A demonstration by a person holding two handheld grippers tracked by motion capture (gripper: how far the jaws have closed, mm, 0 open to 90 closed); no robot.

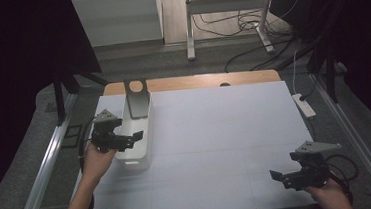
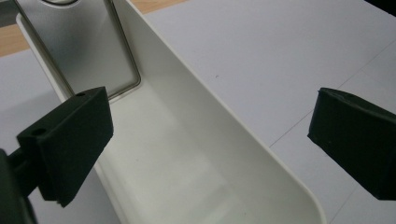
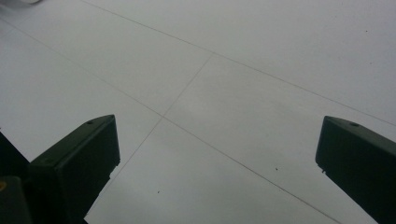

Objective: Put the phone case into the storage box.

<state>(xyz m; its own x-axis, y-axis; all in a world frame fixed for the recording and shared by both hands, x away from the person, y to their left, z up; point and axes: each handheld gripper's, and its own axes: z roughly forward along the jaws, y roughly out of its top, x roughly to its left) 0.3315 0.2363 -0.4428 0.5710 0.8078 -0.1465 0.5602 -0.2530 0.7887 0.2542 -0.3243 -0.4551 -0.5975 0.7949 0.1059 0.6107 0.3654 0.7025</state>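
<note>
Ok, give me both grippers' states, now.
Left gripper: open, holding nothing, jaws over the white bin.
Right gripper: open, holding nothing, above the table.

I see a long white bin (image 1: 136, 131) standing upright at the left of the frame, open on top. A flat grey metal plate (image 1: 137, 98) with a round hole leans inside its far end.

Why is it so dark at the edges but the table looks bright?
High view: light falls on the white table while the room's sides stay black. Left gripper view: the white bin is sharp, with soft glare on the metal plate. Right gripper view: dimmer and greyish, the black tongs slightly blurred.
</note>
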